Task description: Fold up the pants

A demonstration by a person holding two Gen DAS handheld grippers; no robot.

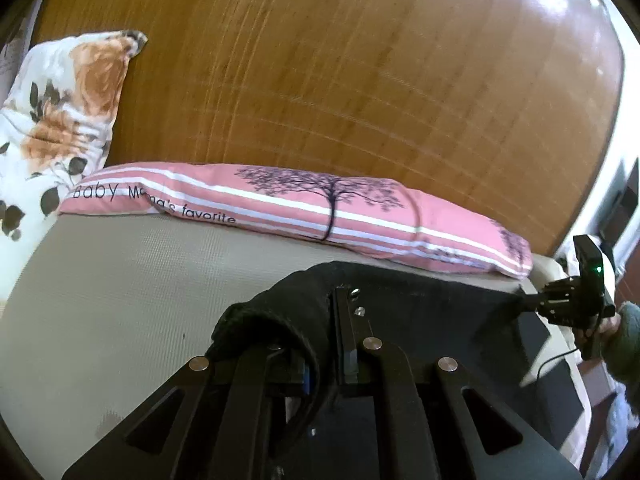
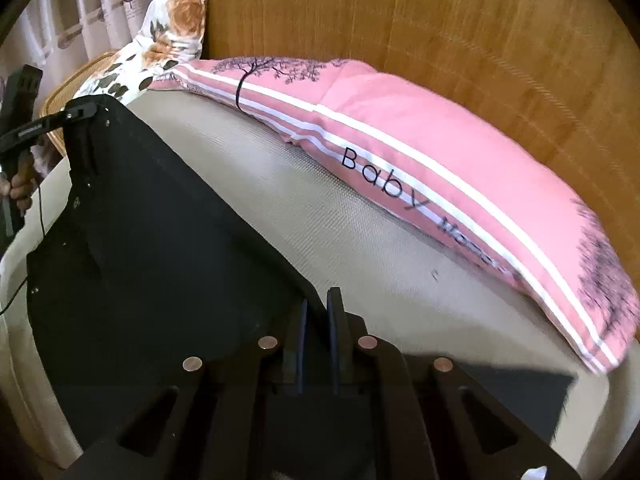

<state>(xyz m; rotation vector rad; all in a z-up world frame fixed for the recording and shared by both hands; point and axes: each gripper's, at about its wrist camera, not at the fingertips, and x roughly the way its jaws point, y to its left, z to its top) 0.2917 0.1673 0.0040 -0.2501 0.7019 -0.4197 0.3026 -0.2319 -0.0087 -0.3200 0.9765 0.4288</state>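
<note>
The black pants [image 1: 420,296] [image 2: 152,224] are stretched above a beige mattress [image 1: 132,280] [image 2: 360,248]. My left gripper [image 1: 320,300] is shut on one end of the pants, the cloth bunched over its left finger. It also shows in the right wrist view [image 2: 82,114], pinching a top corner. My right gripper [image 2: 318,304] is shut on the other end of the pants, its fingers close together with cloth between them. It shows in the left wrist view [image 1: 528,300], holding the far corner.
A pink striped pillow [image 1: 304,208] [image 2: 440,176] lies along the wooden headboard [image 1: 360,80] [image 2: 440,20]. A floral pillow [image 1: 60,112] [image 2: 168,36] leans at the corner. A curtain [image 2: 88,4] hangs beyond the bed edge.
</note>
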